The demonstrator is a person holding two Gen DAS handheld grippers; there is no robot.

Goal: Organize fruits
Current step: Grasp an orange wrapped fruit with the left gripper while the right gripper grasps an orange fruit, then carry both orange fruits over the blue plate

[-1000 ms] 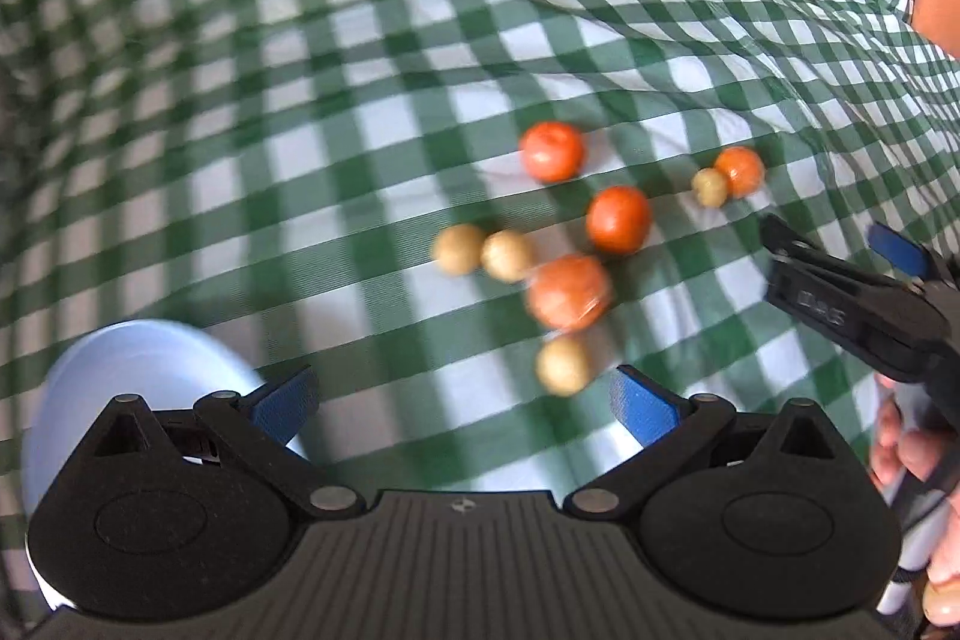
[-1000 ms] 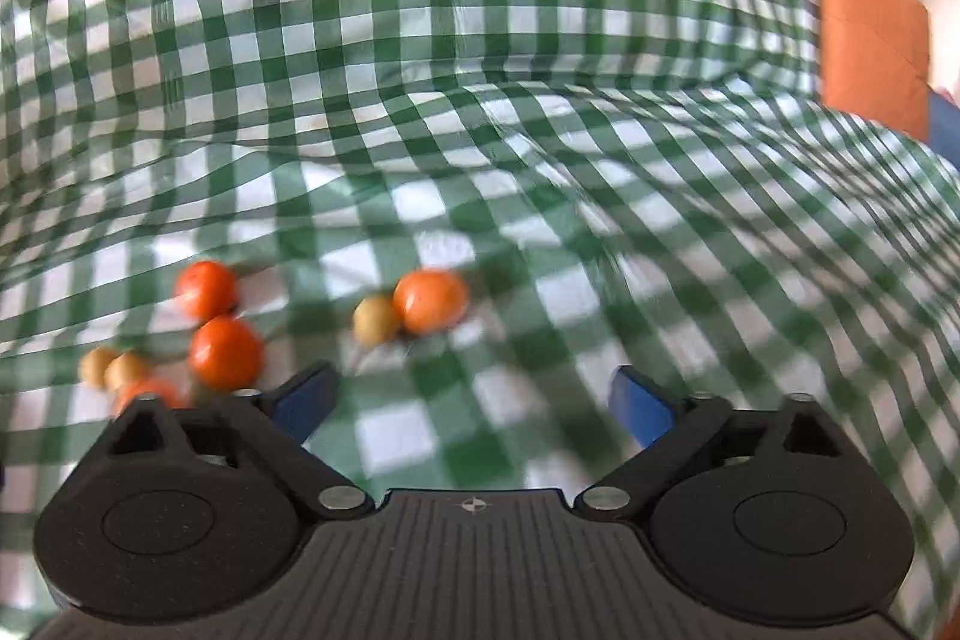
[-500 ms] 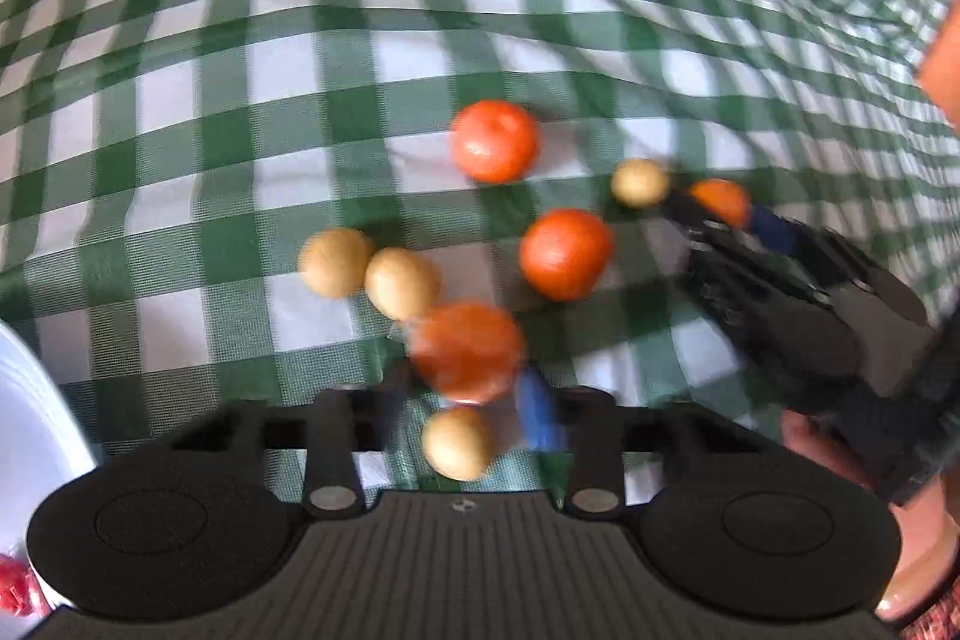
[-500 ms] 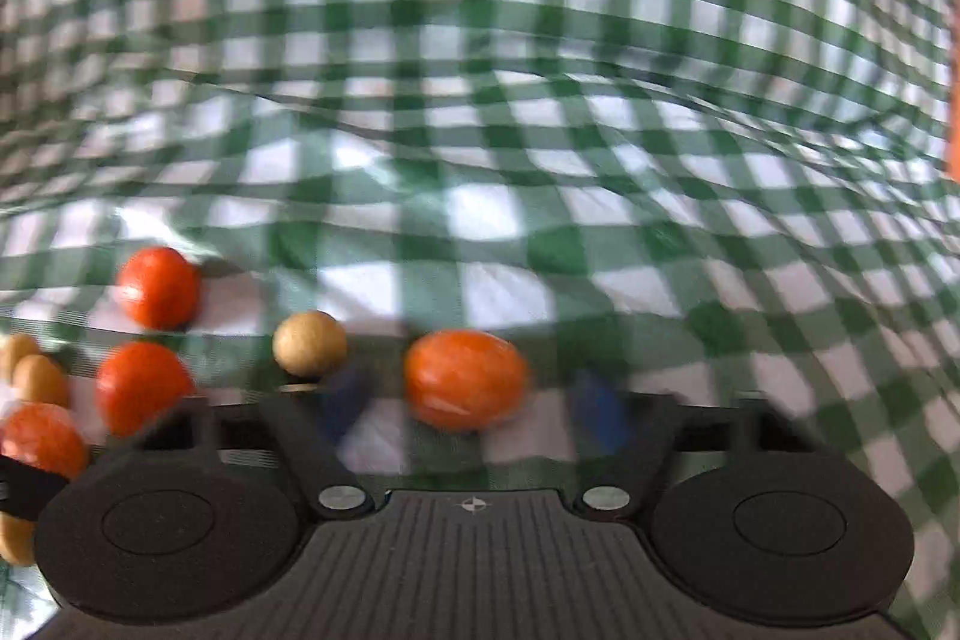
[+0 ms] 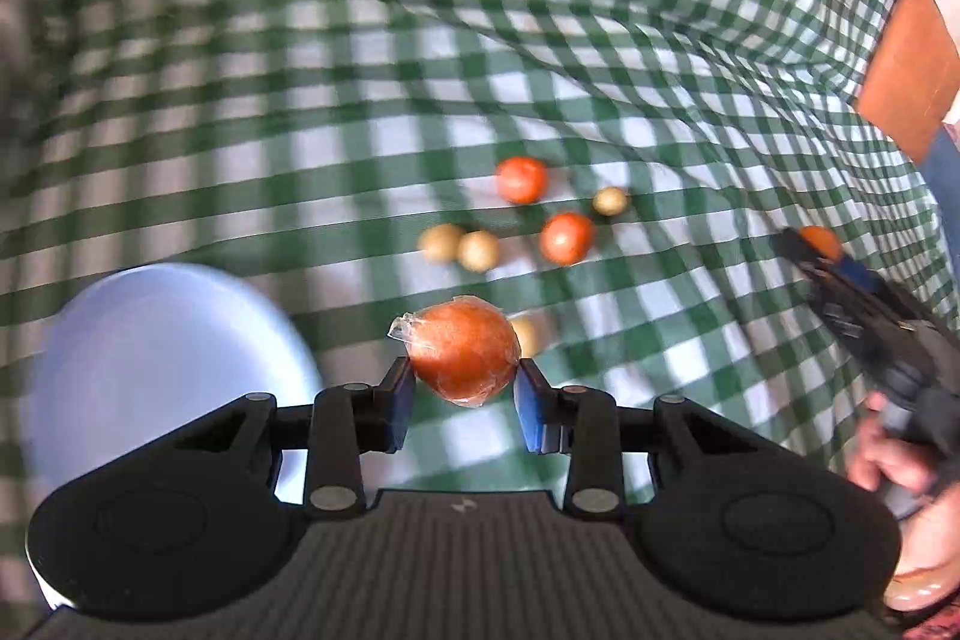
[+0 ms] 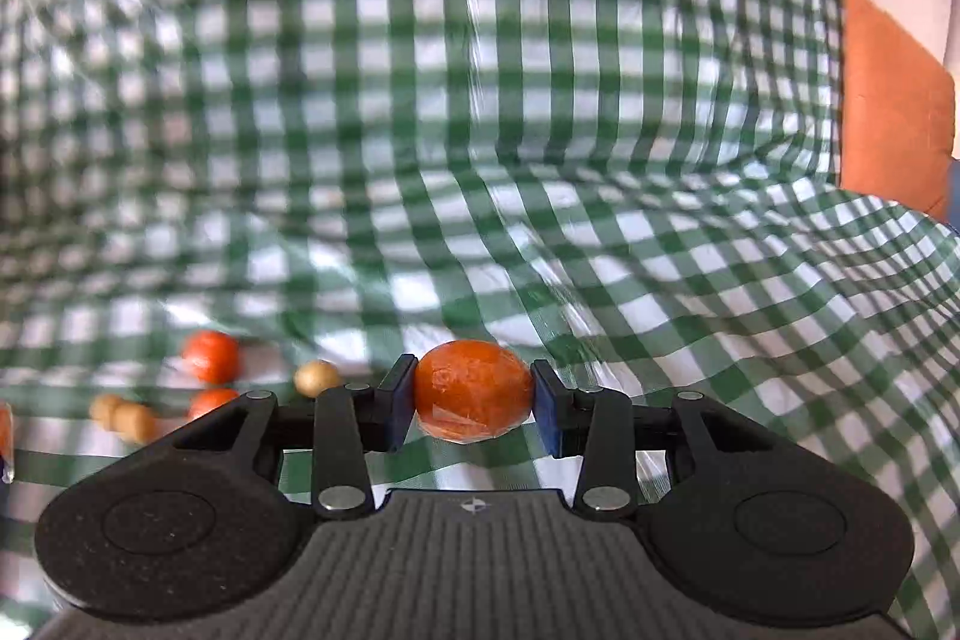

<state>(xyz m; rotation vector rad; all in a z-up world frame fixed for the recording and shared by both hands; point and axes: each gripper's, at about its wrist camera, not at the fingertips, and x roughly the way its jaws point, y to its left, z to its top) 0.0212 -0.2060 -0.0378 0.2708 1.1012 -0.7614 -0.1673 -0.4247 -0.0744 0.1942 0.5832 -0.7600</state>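
The left tool is clenched on a round orange fruit wrapped in crinkled clear film, held above the green-and-white checked cloth beside a smooth, pale blue bowl; its contents cannot be seen. The right tool grips a second film-wrapped orange fruit between its blue pads. On the cloth lie 2 more glossy orange fruits and small, matte tan balls.
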